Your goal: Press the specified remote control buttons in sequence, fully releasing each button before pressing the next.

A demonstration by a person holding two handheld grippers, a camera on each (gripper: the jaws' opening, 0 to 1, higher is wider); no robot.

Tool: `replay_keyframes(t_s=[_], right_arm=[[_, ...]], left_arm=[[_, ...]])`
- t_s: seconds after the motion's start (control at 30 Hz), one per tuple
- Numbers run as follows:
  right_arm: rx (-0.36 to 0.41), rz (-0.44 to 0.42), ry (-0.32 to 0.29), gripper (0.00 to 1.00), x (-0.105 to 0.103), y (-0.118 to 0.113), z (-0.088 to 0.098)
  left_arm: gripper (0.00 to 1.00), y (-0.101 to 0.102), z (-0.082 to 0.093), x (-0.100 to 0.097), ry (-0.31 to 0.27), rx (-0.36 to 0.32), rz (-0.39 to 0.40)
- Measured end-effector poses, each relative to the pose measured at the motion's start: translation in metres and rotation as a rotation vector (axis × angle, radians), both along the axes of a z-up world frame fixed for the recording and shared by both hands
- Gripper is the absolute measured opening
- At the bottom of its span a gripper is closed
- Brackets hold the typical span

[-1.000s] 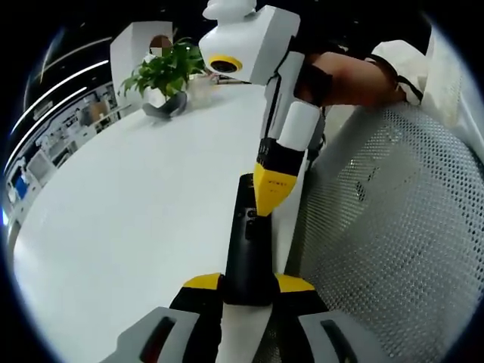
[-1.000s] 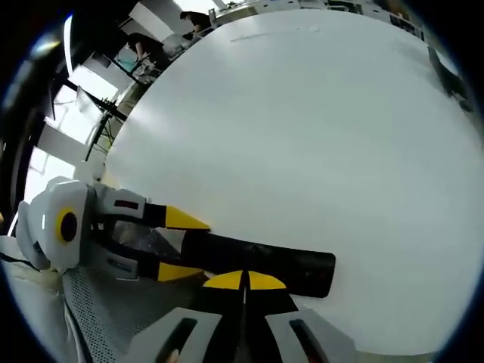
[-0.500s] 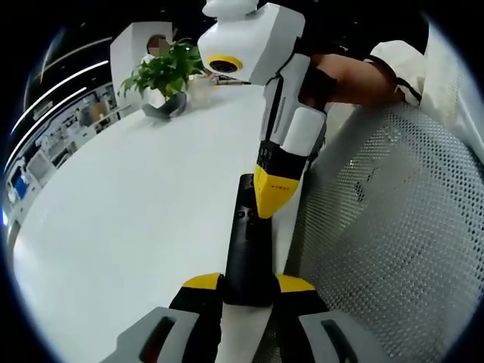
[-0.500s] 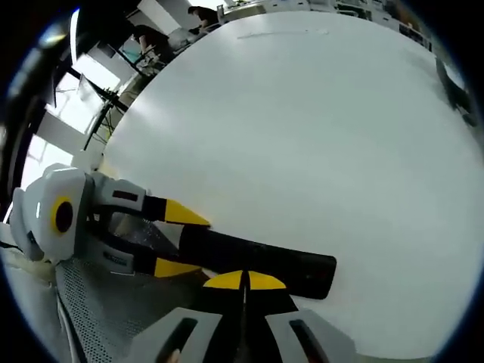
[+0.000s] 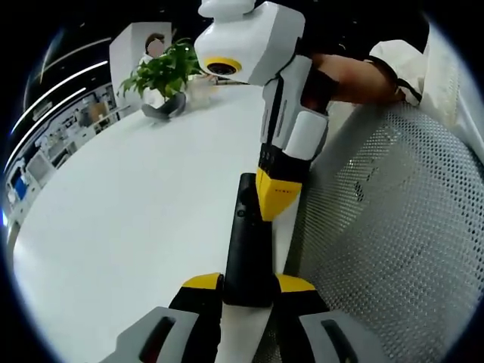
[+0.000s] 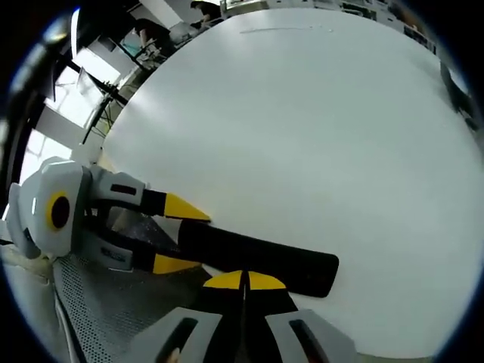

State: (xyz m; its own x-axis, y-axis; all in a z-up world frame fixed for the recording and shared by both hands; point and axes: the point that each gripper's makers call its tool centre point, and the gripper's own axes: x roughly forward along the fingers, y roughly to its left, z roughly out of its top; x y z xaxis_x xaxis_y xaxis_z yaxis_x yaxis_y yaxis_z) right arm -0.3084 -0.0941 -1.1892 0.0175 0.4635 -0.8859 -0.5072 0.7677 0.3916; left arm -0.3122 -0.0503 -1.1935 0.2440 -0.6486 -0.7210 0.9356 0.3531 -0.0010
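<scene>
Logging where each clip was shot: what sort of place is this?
Probably an open-plan office or lab: a large white table with a potted plant, a white mesh chair beside it, and shelving or desks in the background.

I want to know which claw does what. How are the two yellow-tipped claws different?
The left gripper has its tips spread around one end of the black remote, holding it. The right gripper has its tips shut together, pointing down at the remote's top face. Both have yellow tips, over the white table.
</scene>
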Motion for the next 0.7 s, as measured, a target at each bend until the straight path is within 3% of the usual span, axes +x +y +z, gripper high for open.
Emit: replay_keyframes(t_s=[0.47, 0.6, 0.7], right_arm=[[0.021, -0.018, 0.001, 0.00, 0.0006, 0.0019, 0.0035], [0.057, -0.026, 0.006, 0.00, 0.0011, 0.0067, 0.0052], [0.075, -0.031, -0.028, 0.00, 0.0066, 0.0086, 0.0077]], left_arm=[[0.26, 0.0002, 0.0008, -0.0006, 0.001, -0.001, 0.009], [0.26, 0.0006, 0.0006, -0.0004, 0.001, -0.002, 0.009], [0.25, 0.0004, 0.0007, -0.0005, -0.002, -0.004, 0.007]])
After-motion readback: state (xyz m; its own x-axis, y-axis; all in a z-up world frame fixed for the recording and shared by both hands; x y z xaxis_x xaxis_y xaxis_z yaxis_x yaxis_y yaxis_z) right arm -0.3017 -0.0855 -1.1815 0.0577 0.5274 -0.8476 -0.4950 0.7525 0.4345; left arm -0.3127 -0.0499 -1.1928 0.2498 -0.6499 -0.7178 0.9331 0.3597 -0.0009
